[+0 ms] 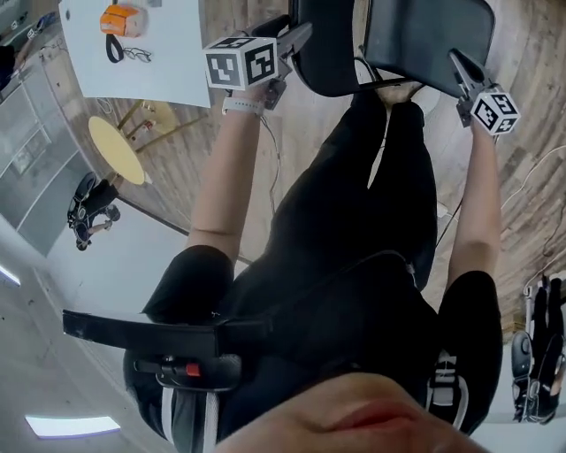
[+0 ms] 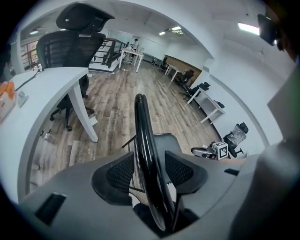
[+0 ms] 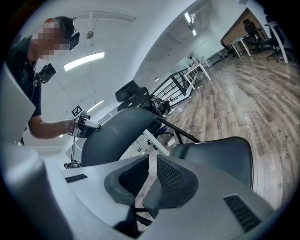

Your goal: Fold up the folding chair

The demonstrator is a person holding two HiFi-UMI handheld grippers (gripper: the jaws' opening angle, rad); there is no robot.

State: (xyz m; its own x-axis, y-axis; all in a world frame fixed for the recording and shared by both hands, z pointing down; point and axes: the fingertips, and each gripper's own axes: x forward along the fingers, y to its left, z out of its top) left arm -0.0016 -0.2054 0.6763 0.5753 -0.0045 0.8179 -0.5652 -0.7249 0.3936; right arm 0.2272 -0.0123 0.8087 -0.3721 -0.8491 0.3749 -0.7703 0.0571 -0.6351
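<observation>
The black folding chair stands open on the wooden floor in front of me, its backrest (image 1: 327, 49) to the left of its seat (image 1: 433, 35). My left gripper (image 1: 305, 34) is at the backrest's top edge. In the left gripper view its jaws (image 2: 150, 157) stand open, and the glossy black backrest edge (image 2: 143, 136) runs between the pads with a gap on the right side. My right gripper (image 1: 453, 57) hovers by the seat's right corner. In the right gripper view it (image 3: 152, 161) is shut with nothing held, above the seat (image 3: 220, 154) and near the backrest (image 3: 119, 133).
A white desk (image 1: 141, 62) with an orange object (image 1: 121, 19) stands to the left, and a round yellow stool (image 1: 115, 149) is below it. A black office chair (image 2: 70, 42) sits behind the desk (image 2: 47, 89). My legs in black trousers (image 1: 354, 203) are close to the chair.
</observation>
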